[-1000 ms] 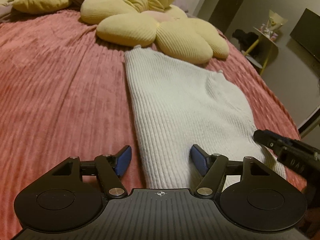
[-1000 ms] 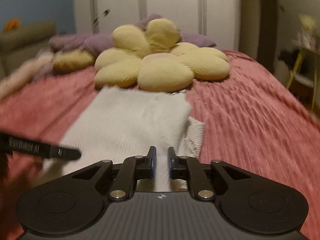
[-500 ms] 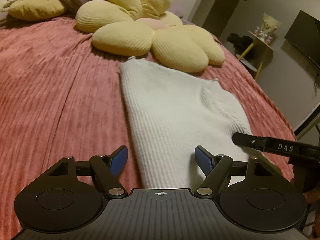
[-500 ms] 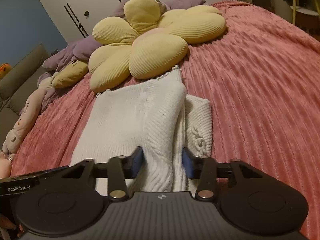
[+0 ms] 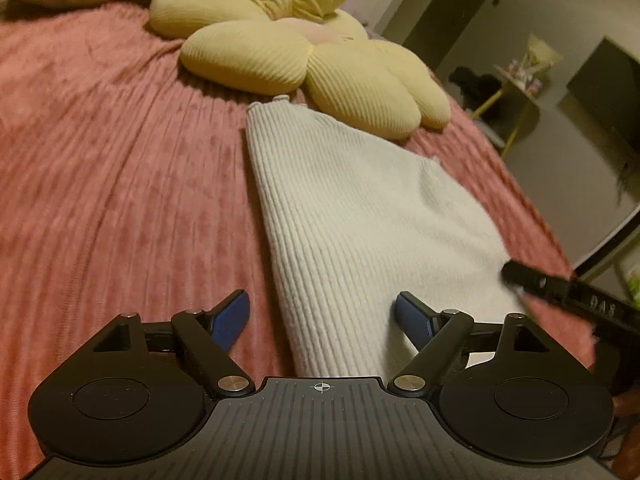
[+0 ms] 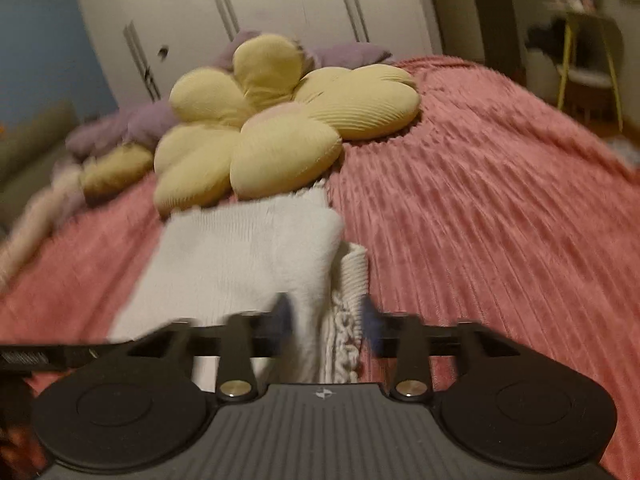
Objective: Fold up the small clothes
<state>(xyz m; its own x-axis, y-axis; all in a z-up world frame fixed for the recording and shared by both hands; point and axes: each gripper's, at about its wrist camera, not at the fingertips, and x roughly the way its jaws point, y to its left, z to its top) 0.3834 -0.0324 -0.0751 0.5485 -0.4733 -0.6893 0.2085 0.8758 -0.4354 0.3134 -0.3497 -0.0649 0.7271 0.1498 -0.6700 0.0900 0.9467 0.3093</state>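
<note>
A white ribbed knit garment [image 5: 360, 216] lies folded lengthwise on the pink bedspread [image 5: 120, 180]. My left gripper [image 5: 324, 312] hovers low over its near end; the jaws are opening, with the garment's left edge between the blue pads and neither pad pressing it. One finger of the right gripper [image 5: 560, 288] shows at the garment's right side. In the blurred right wrist view, my right gripper [image 6: 326, 316] has its jaws opening around the garment's [image 6: 248, 256] doubled right edge, and the pads stand apart from the cloth.
A yellow flower-shaped cushion [image 5: 288, 52] lies just beyond the garment's far end, with purple pillows [image 6: 152, 120] behind it. The bed's edge drops off at the right, near a small table with yellow legs [image 6: 588, 60]. White wardrobe doors [image 6: 260, 8] stand behind.
The right jaws went from nearly shut to well apart around the garment's folded edge, and that gripper rolled. The left jaws widened a little. The garment lies the same.
</note>
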